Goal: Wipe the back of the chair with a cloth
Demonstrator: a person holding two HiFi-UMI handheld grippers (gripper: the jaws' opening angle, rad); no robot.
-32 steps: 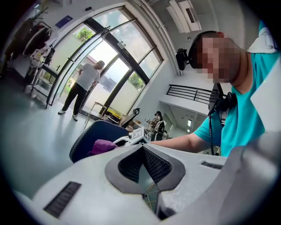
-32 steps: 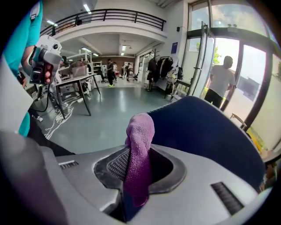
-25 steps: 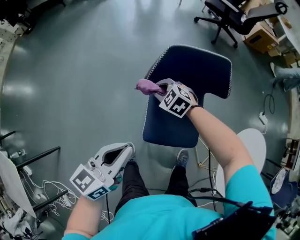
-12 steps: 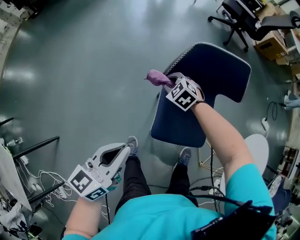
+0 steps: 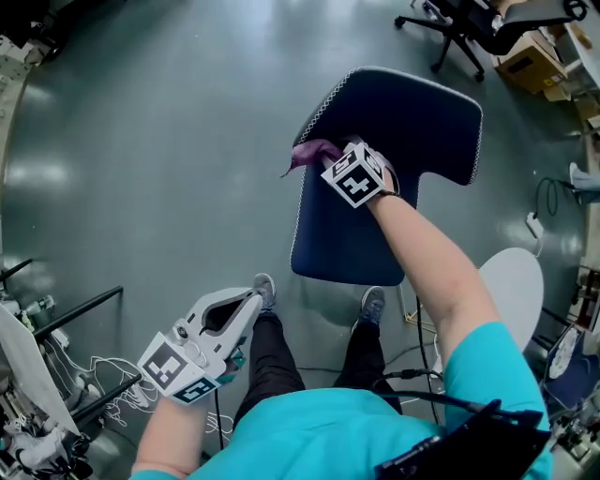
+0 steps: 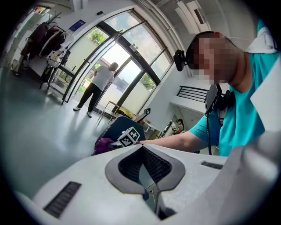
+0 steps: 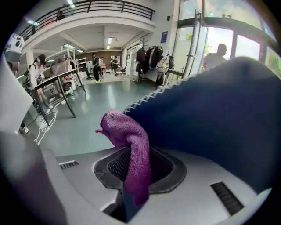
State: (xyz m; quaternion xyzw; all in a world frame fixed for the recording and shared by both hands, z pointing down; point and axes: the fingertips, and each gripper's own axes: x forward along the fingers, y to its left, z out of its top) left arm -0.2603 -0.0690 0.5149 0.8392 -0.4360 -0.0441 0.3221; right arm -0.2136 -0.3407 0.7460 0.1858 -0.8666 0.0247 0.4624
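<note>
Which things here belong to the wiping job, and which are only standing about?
Part of the job: purple cloth, clamped in the right gripper; dark blue chair back.
Only standing about: left gripper, shut and empty; black office chair; cardboard box; white cables on the floor.

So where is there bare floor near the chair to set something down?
Widest free patch: the grey floor left of the chair, up to the picture's top edge. Crowded: cables and a metal frame at lower left; an office chair and a cardboard box at upper right.
</note>
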